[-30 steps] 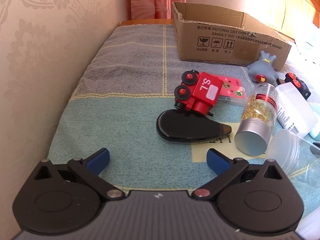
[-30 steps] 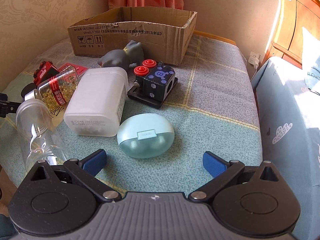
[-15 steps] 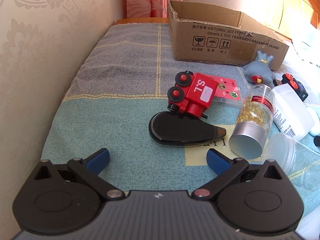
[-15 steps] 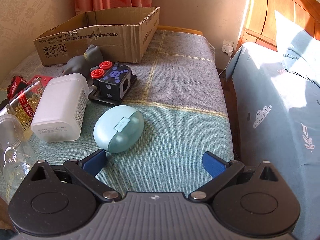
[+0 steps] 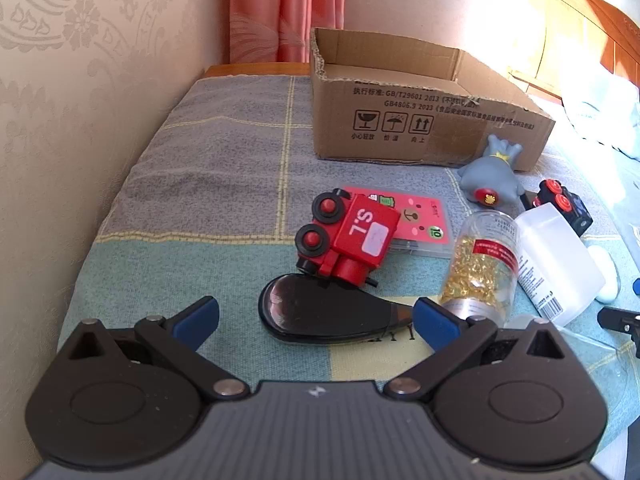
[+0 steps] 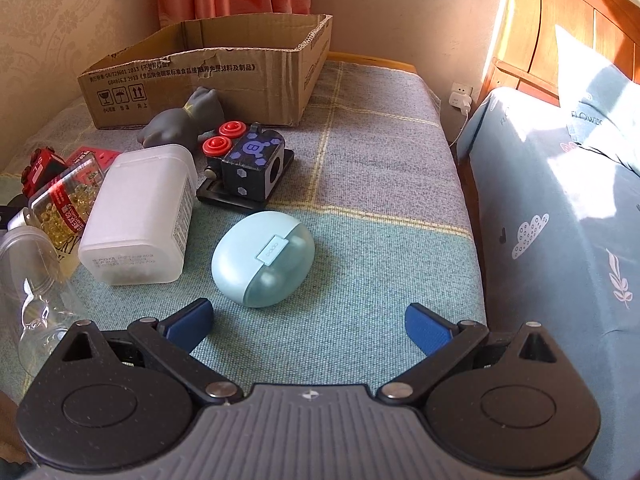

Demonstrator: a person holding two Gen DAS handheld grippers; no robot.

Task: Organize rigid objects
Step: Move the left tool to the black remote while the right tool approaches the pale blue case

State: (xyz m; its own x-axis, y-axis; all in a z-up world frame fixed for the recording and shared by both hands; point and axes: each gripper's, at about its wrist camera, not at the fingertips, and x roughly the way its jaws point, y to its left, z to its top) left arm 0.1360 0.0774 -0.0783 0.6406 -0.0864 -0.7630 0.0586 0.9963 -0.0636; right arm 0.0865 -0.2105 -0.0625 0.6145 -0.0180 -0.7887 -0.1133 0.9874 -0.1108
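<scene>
- Left gripper (image 5: pixel 316 312): fingers spread wide, empty, hovering low over the black oval case (image 5: pixel 320 312), which lies between the blue pads, presumably the next pick.
- Right gripper (image 6: pixel 308 322): likewise spread and empty; the mint earbud case (image 6: pixel 262 258) rests just ahead, slightly left of centre.
- Red toy train (image 5: pixel 346 240) touches the black case's far edge.
- Cardboard box (image 5: pixel 424 120) stands open beyond, apparently the collection point; its interior is mostly hidden.

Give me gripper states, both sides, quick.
Left gripper: open, holding nothing, black case ahead.
Right gripper: open, holding nothing, mint earbud case just ahead.
</scene>
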